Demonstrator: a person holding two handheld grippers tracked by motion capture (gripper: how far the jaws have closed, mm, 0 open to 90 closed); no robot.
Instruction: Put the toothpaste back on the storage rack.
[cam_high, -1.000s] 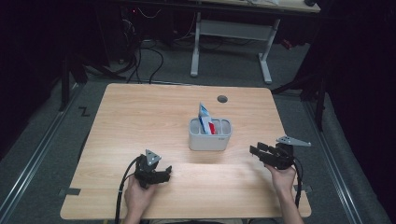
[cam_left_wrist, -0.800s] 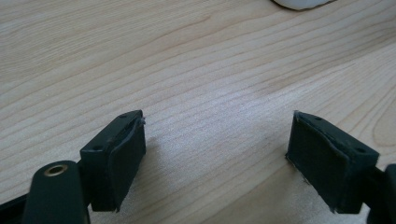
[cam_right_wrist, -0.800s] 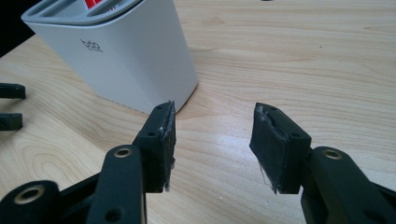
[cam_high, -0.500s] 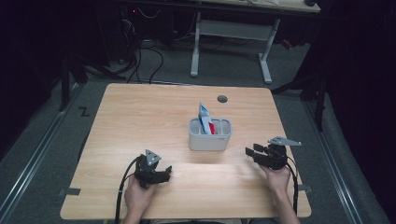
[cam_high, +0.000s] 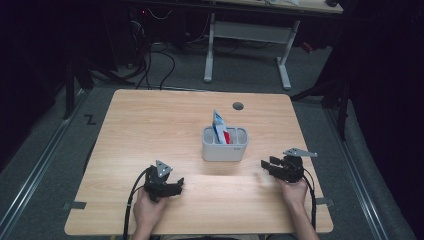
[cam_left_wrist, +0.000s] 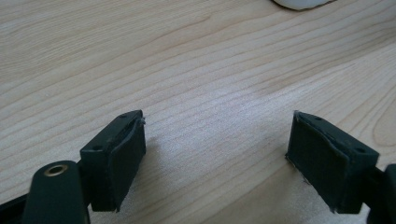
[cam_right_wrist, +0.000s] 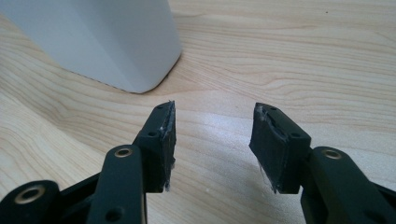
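**Grey holder stands mid-worktop, both grippers empty beside it**

The grey holder (cam_high: 225, 150) stands upright a little right of the middle of the worktop (cam_high: 150, 125), nearer the front edge than the back. It has several compartments along its top. A white packet with red and blue print (cam_high: 220, 127) sticks up out of the left part of it, leaning slightly toward the back edge. In the right gripper view the holder's pale rounded corner (cam_right_wrist: 116, 46) sits on the wood just beyond and to the left of the jaws, not touching them.

The right gripper (cam_high: 272, 167) hovers low near the front right corner, right of the holder and a short way in front of it, pointing left. Its jaws stand apart with only bare wood between the pads (cam_right_wrist: 275, 149), so it holds nothing.

The left gripper (cam_high: 175, 186) sits near the front edge, left of centre, well apart from the holder, pointing right. Its jaws are wide apart over bare wood, nothing between them.

A small dark round hole (cam_high: 238, 106) lies in the worktop near the back edge, behind the holder.
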